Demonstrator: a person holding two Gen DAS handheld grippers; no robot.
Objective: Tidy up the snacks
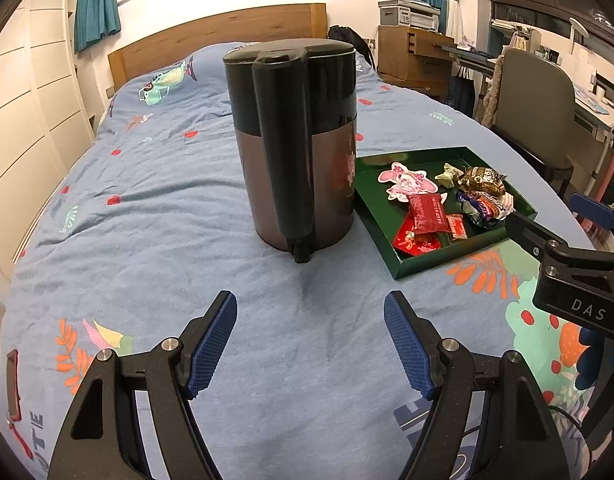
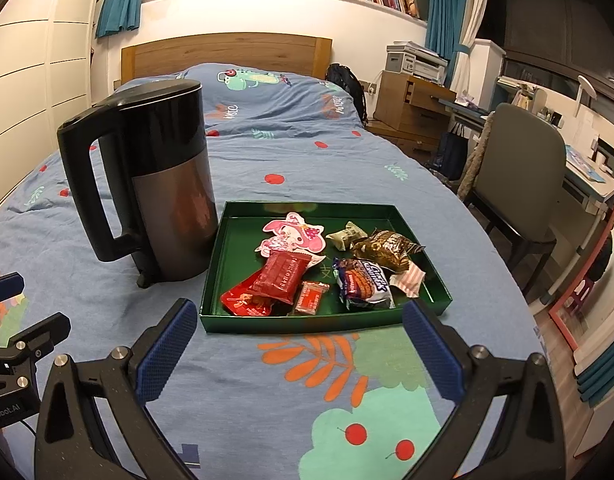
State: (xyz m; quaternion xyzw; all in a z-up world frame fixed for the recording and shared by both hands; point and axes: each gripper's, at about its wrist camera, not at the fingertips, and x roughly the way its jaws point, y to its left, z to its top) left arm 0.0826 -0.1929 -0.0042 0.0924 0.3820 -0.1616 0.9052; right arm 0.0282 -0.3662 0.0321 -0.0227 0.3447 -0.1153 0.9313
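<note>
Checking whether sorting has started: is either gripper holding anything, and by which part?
Nothing is held. The left gripper and right gripper both stand open over the bedspread, short of the tray of snacks.

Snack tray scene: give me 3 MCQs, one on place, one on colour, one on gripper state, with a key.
1. Seen from the right wrist view, where does the kettle stand relative to the tray?
A. left of it
B. inside it
C. right of it

2. What colour is the tray?
A. white
B. green
C. orange

3. What is the right gripper doing?
A. shut on a snack
B. shut on the kettle handle
C. open, holding nothing

Key:
1 A, the kettle stands on the bedspread beside the tray's left wall.
2 B, its walls and floor are dark green.
3 C, its blue fingers stand apart over bare bedspread, short of the tray.
</note>
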